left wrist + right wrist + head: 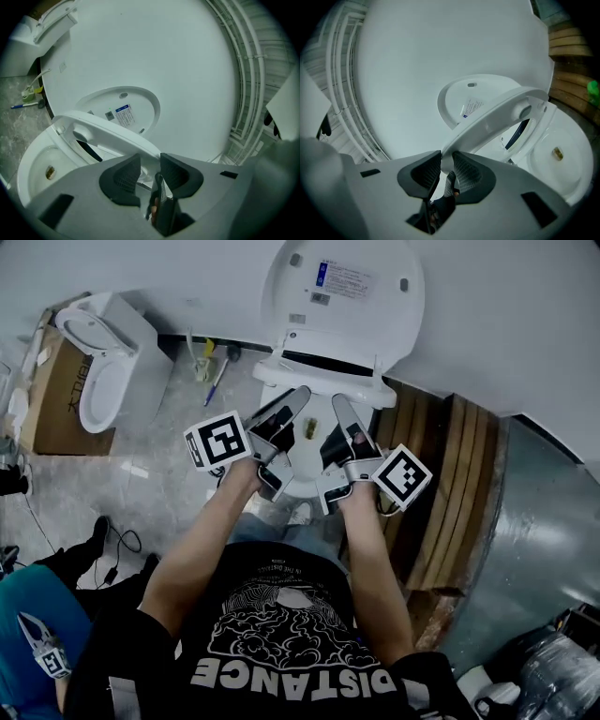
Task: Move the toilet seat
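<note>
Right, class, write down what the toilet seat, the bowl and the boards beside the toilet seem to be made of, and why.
Toilet seat: looks like moulded plastic; white, smooth, softly shiny, thin with rounded edges.
Bowl: probably glazed ceramic; glossier white, with a thick rounded rim.
Boards: wood by the look; brown, matt, laid as separate planks with dark gaps between them.

A black T-shirt [281,615] with white print is worn; the grey left hand-held gripper [298,397] and right hand-held gripper [339,403] are each fitted with a black-and-white marker cube [217,440].
</note>
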The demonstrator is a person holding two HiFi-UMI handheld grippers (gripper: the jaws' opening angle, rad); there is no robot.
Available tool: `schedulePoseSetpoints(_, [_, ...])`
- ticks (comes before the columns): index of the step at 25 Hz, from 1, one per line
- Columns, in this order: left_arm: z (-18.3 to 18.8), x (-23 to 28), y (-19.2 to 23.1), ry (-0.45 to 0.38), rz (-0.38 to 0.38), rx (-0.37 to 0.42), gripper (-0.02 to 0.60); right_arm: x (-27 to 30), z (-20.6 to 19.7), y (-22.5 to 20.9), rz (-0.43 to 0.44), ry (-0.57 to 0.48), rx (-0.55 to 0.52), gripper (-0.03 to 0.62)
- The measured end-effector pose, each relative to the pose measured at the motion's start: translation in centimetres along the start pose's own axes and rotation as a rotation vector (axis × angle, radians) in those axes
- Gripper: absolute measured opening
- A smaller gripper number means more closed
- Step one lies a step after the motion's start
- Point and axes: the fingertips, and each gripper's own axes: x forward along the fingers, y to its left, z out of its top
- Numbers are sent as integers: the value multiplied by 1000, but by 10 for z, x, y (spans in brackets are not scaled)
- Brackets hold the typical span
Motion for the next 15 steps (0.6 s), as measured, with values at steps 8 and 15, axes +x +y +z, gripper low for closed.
schedulePoseSetpoints(8, [8,-2,-16,-26,-24,64,140,3,5,25,58,25,-139,94])
schedulePoseSetpoints(15, [21,15,-20,-7,-34,136,138,21,19,39,105,9,-213,94])
